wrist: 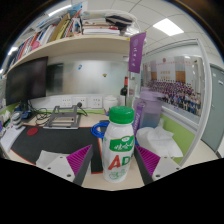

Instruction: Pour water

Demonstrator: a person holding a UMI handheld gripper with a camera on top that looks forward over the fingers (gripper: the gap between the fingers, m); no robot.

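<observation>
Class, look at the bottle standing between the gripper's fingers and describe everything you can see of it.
The bottle is white plastic by the look of it, with a green cap still on and a green-lettered label. It stands upright on the pale table, between the open jaws of the gripper, a gap on either side. A blue cup stands just behind it.

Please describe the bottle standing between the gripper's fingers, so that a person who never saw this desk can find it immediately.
On the desk, look just ahead of the open gripper. The bottle stands upright between its fingers, a gap on each side. Unlike the blue cup behind it, it is white, with a green cap and green lettering.
</observation>
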